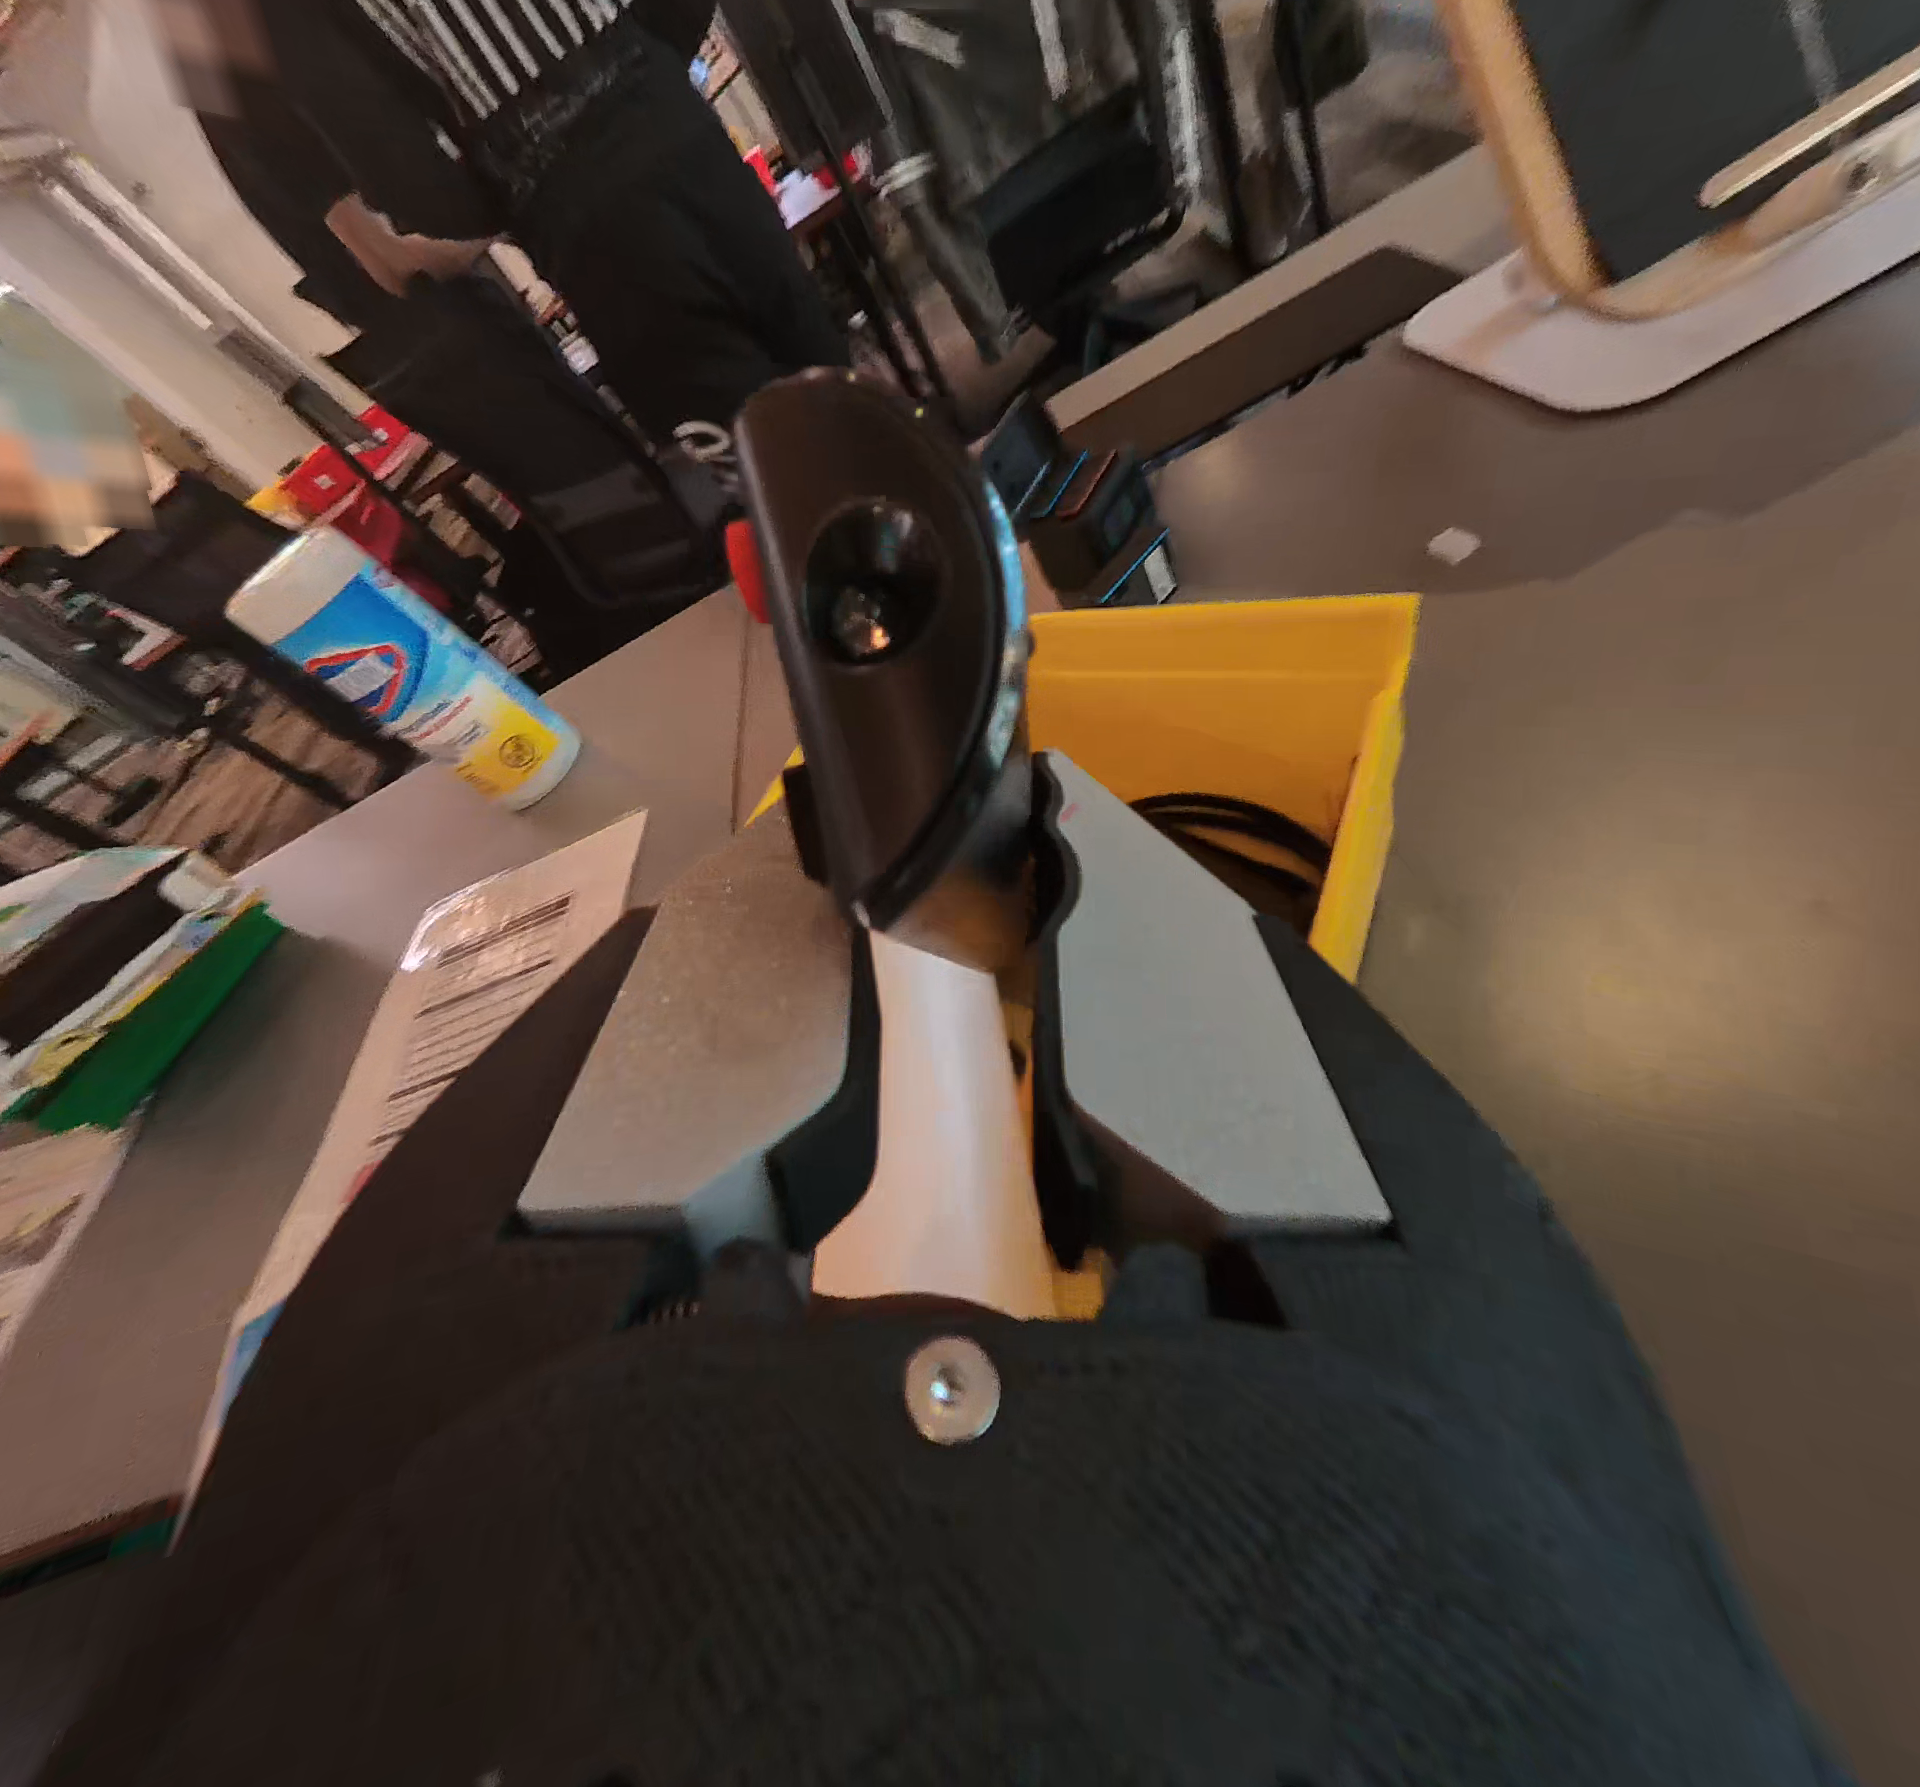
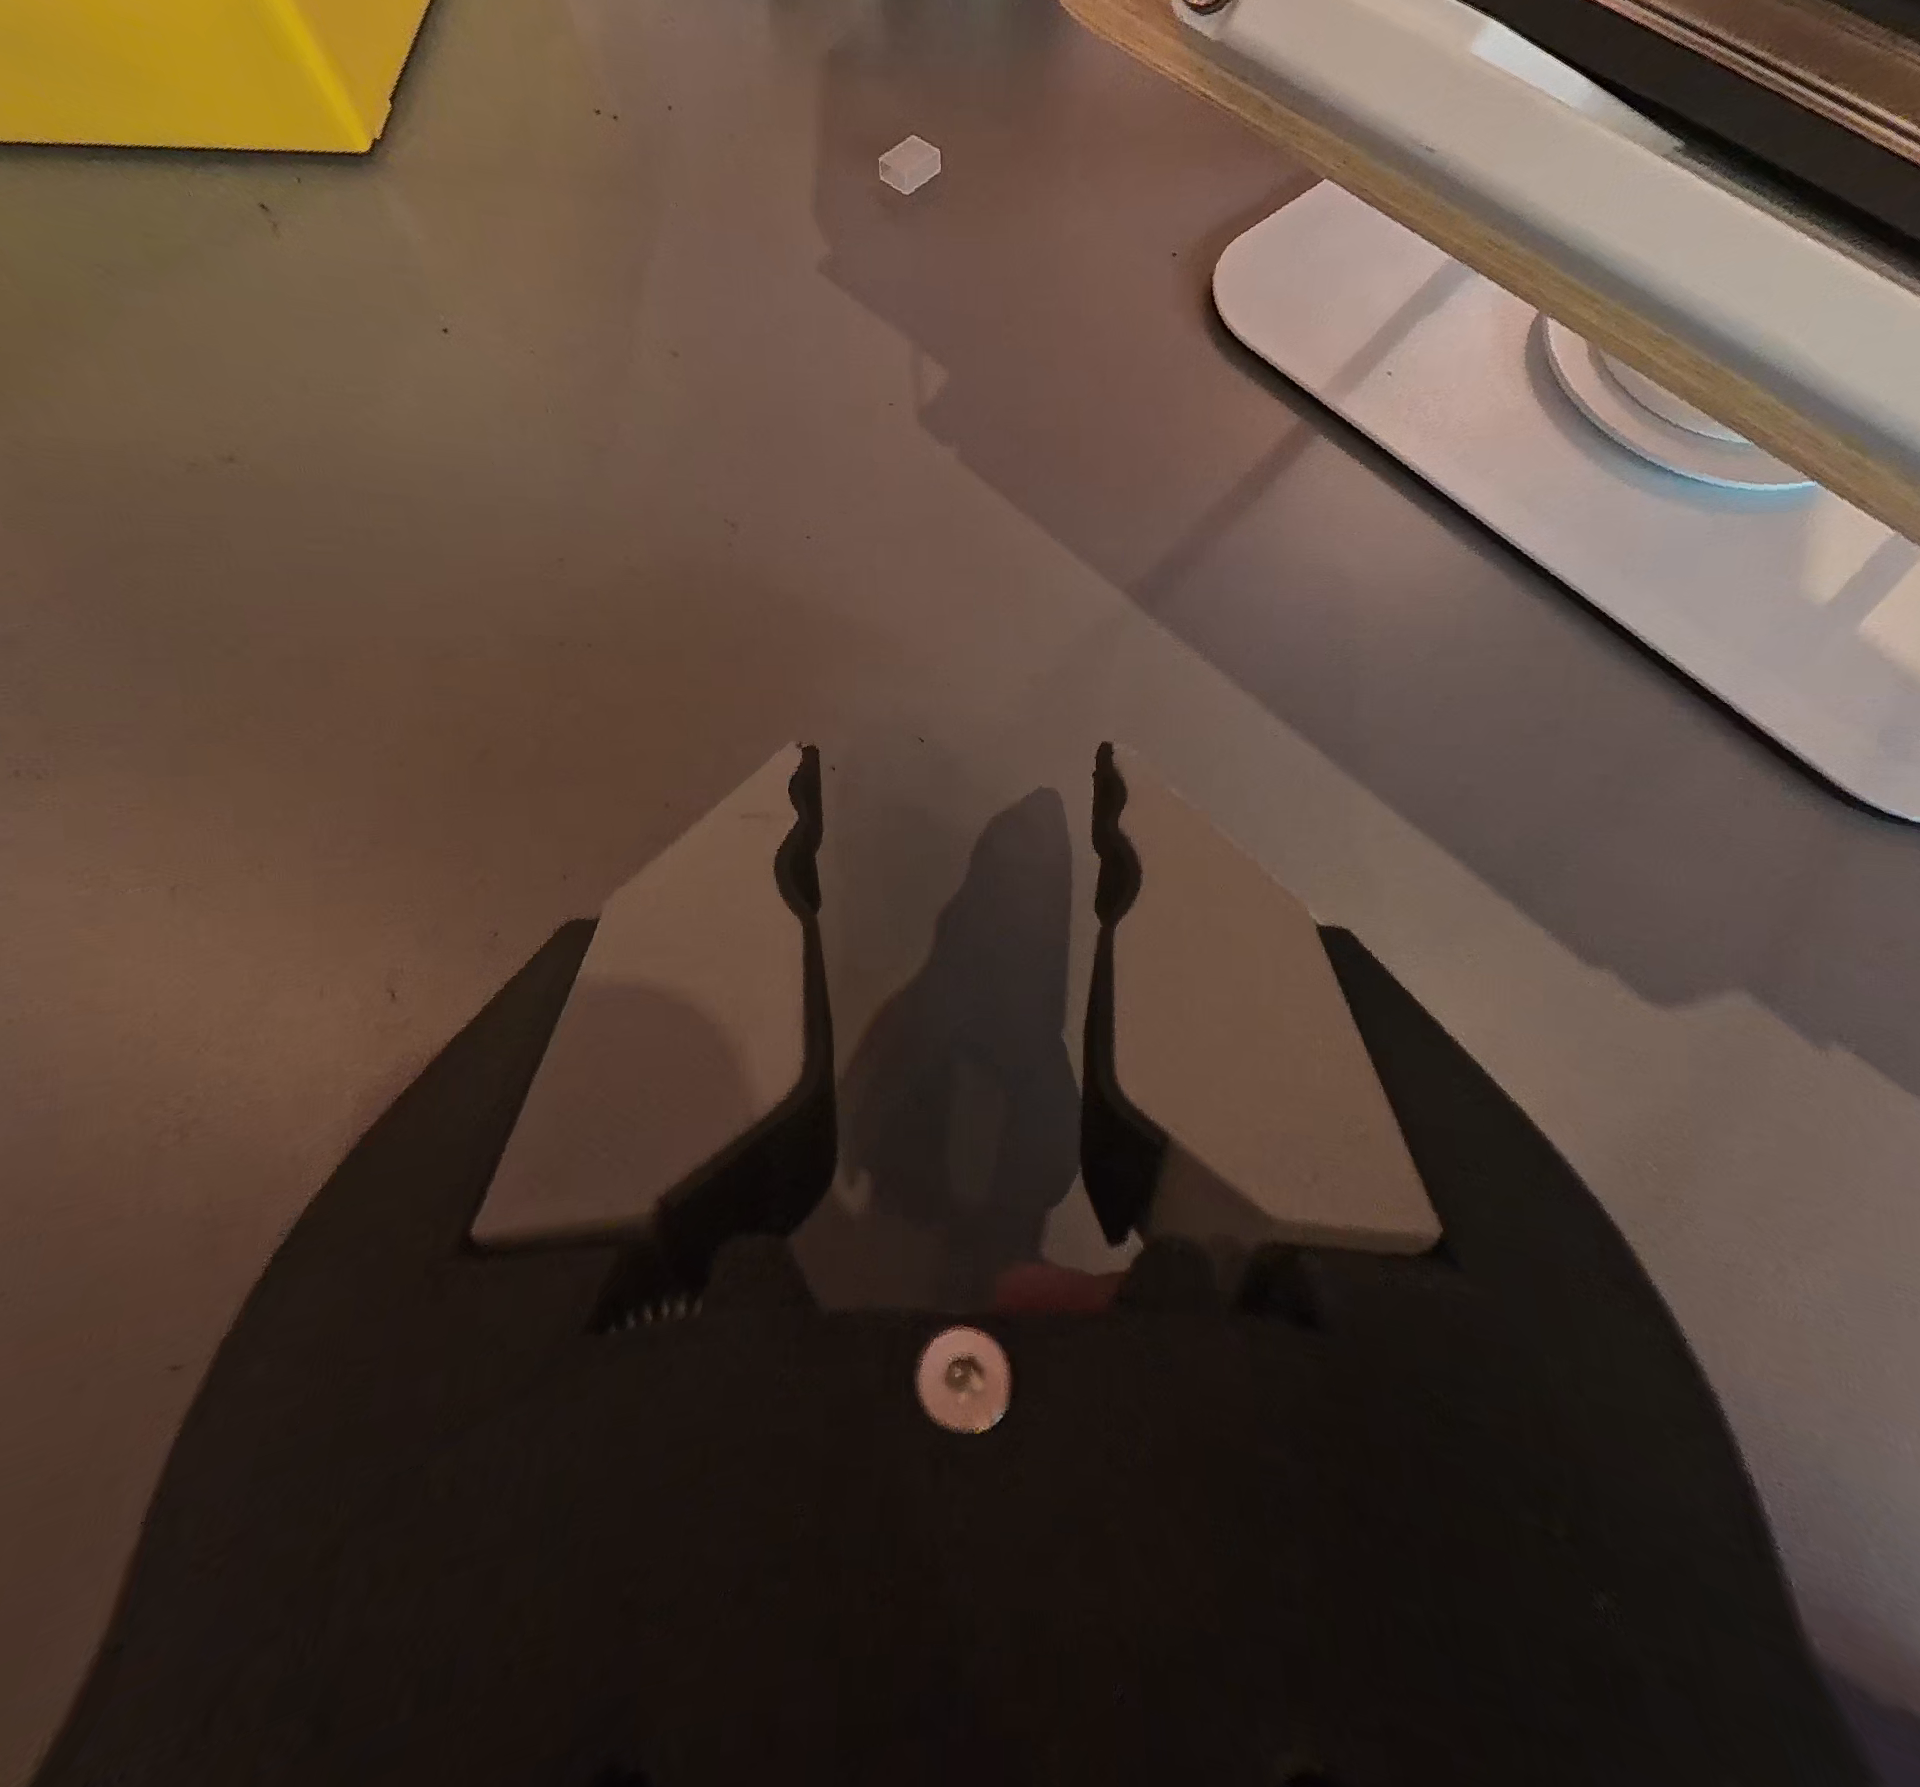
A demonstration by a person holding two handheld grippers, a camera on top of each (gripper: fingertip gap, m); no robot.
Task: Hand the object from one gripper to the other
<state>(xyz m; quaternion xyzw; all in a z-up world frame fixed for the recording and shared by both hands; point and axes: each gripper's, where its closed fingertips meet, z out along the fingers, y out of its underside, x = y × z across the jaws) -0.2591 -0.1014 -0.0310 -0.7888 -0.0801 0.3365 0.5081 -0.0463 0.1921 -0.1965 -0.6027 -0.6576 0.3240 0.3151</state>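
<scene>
Handover not yet begun, by the look of it. On the left, shiny black half-round tool with a red button and a pale handle [image 1: 883,657] pinched tight at its lower end between the fingers of the left gripper [image 1: 951,844], held up above the grey table [image 1: 1662,802], with the yellow plastic bin [image 1: 1226,667] just behind. On the right, fingers of the right gripper [image 2: 958,761] apart with nothing between, low over bare table; next, probably a lift and a turn toward the tool, then a squeeze on a free part before any letting go.
</scene>
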